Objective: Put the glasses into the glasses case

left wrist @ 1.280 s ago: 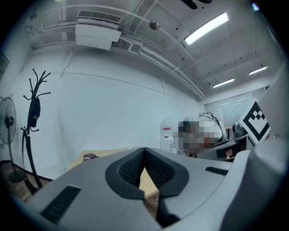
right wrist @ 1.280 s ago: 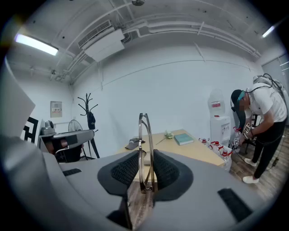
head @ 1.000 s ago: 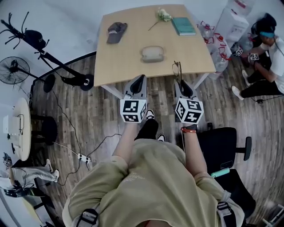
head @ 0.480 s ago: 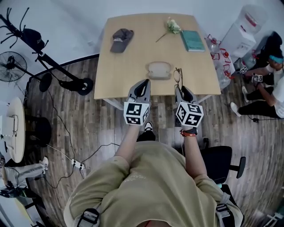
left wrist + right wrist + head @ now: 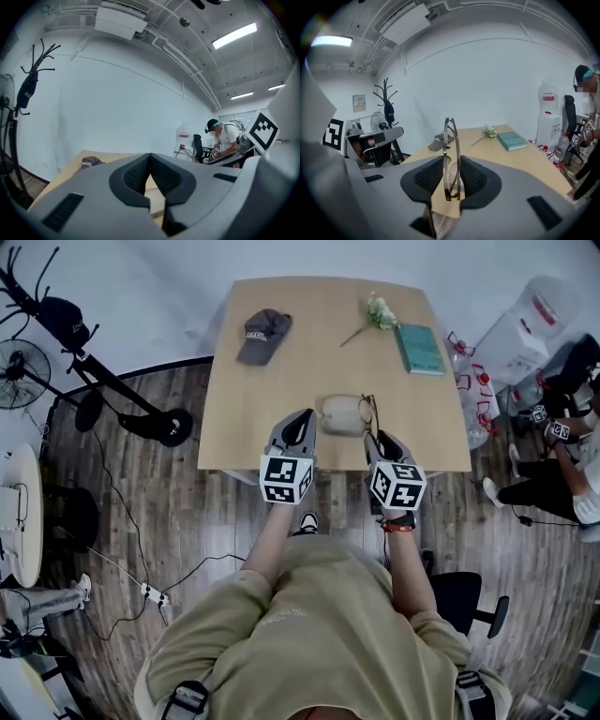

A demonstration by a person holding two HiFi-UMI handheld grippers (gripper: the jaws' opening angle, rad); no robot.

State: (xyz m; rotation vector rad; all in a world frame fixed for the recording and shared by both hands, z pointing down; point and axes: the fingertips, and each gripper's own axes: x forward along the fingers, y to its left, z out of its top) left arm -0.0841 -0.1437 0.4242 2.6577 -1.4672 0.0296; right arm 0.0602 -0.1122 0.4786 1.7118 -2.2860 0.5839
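Note:
A beige glasses case (image 5: 342,415) lies shut near the front edge of the wooden table (image 5: 281,390). My right gripper (image 5: 380,439) is shut on the folded glasses (image 5: 372,412), which stand on edge just right of the case. In the right gripper view the thin-rimmed glasses (image 5: 449,120) rise upright between the pads of that gripper (image 5: 451,169). My left gripper (image 5: 298,426) hovers over the table's front edge just left of the case, and in its own view the gripper (image 5: 150,155) has its pads meeting at the tips with nothing held.
A grey cap (image 5: 262,334) lies at the table's back left, a white flower (image 5: 375,315) and a teal book (image 5: 420,348) at the back right. A water dispenser (image 5: 534,320) and a seated person (image 5: 572,465) are on the right, a black chair (image 5: 464,601) behind me.
Both grippers have advanced from over the floor to the table's front edge. The glasses, still held, have come up beside the case.

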